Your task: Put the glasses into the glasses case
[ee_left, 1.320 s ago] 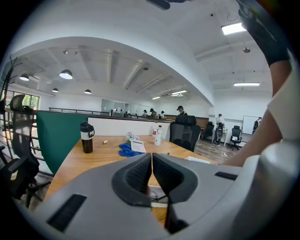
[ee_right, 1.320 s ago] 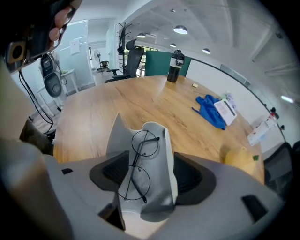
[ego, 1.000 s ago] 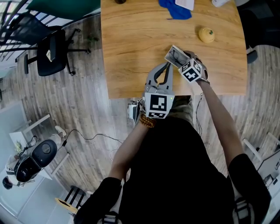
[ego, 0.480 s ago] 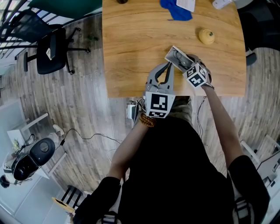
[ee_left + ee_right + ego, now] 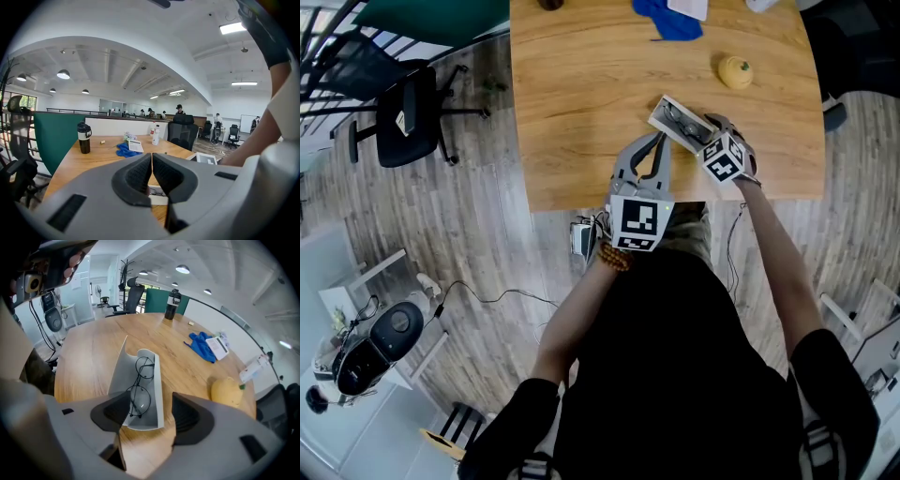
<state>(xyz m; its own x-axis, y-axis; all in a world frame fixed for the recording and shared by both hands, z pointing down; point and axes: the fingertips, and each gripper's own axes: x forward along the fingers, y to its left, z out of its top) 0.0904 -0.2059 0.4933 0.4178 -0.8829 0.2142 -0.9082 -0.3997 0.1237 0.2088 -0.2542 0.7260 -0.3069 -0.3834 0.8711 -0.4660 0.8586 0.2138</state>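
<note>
An open white glasses case (image 5: 677,122) lies on the wooden table (image 5: 581,94) near its front edge. A pair of thin black round glasses (image 5: 140,385) rests inside the case (image 5: 152,376), whose lid stands up on the left. My right gripper (image 5: 150,411) is open, its jaws on either side of the case's near end; in the head view the right gripper (image 5: 706,137) is just right of the case. My left gripper (image 5: 656,142) is beside the case on its left, jaws shut with nothing between them (image 5: 152,161).
A yellow lemon (image 5: 226,391) sits right of the case, seen too in the head view (image 5: 735,71). A blue cloth (image 5: 204,345) with a paper booklet and a dark bottle (image 5: 172,304) stand farther back. A black office chair (image 5: 403,112) is on the floor left of the table.
My right gripper has shifted slightly to the right, away from the case. The left gripper and the case stay where they were.
</note>
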